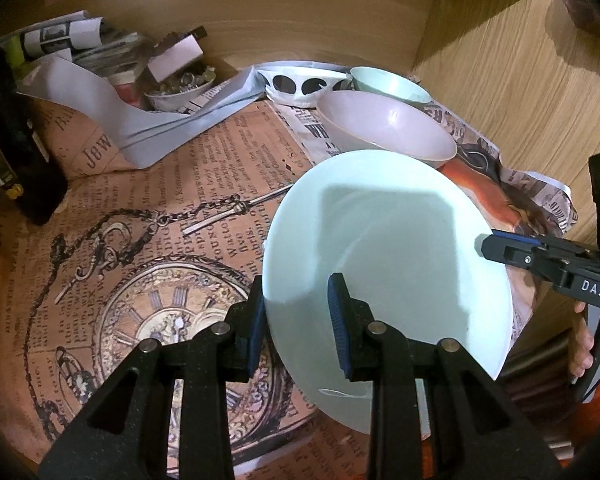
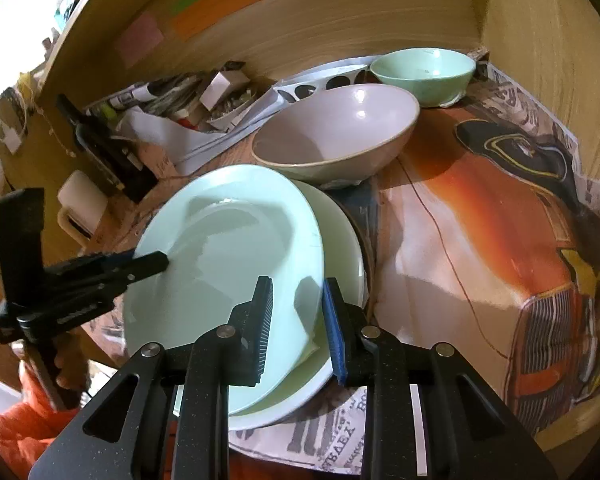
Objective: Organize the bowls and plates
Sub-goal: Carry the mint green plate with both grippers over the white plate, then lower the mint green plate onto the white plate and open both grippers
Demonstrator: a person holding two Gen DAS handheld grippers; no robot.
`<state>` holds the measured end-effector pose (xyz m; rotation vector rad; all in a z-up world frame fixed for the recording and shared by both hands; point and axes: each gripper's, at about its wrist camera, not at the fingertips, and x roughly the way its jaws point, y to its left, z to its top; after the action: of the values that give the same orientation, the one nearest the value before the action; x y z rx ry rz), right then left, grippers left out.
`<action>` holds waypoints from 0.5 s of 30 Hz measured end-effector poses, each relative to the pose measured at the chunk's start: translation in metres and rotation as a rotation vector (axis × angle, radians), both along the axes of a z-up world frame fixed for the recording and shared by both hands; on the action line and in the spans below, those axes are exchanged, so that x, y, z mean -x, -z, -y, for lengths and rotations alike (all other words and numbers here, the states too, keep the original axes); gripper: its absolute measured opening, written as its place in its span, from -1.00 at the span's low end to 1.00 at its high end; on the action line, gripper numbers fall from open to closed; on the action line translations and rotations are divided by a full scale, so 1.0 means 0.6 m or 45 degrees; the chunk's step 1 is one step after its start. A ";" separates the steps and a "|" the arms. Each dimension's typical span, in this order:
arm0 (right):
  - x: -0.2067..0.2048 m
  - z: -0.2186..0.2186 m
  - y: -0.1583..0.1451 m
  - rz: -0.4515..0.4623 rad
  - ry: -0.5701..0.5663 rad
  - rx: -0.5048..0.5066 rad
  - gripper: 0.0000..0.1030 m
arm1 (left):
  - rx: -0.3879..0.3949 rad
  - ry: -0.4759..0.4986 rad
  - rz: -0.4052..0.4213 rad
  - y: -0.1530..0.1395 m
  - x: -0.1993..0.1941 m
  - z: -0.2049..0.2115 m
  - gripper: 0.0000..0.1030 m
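The mint plate [image 1: 384, 264] fills the lower right of the left wrist view, tilted, its near rim caught between the blue pads of the left tongs [image 1: 300, 320], which are nearly closed on it and point steeply down over the counter [image 1: 148, 208], here covered with old-style newsprint showing a pocket watch. From the right edge the right tongs [image 1: 496, 246] reach in level and pinch the plate's far rim; fingers of the person's right hand [image 1: 582, 340] show below them on the handle. Behind the plate sits a pale pink bowl [image 1: 388, 128], and beyond that a small mint bowl [image 1: 388, 82]. A heap of papers [image 1: 80, 48] and a small dish of odds and ends [image 1: 180, 92] lie at the back left against the wooden wall.

In the right wrist view the mint plate [image 2: 228, 264] lies tilted on top of a cream plate [image 2: 340, 248], overlapping it and hanging off its left side. The right tongs [image 2: 296, 328] angle downward, jaws almost shut on the mint plate's near right rim. The left tongs [image 2: 148, 262] come in from the left, clamped on the opposite rim, with fingers of the left hand [image 2: 68, 368] wrapped round the handle. The pale pink bowl [image 2: 336, 132] stands just behind the plates, and the small mint bowl [image 2: 424, 72] sits farther back.
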<state>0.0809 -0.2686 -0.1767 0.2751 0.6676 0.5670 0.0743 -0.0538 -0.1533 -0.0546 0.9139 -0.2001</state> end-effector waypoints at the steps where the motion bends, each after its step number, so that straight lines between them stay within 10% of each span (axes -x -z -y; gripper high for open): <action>1: 0.002 0.002 0.000 0.003 0.002 -0.006 -0.53 | -0.004 -0.001 0.000 0.002 -0.003 0.001 -0.41; 15: 0.006 -0.001 0.004 0.037 0.062 0.039 -0.53 | -0.099 0.011 0.022 0.016 -0.011 0.023 -0.38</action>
<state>0.0771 -0.2681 -0.1789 0.2534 0.6395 0.5125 0.0808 -0.0678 -0.1631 0.0233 0.9039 -0.1728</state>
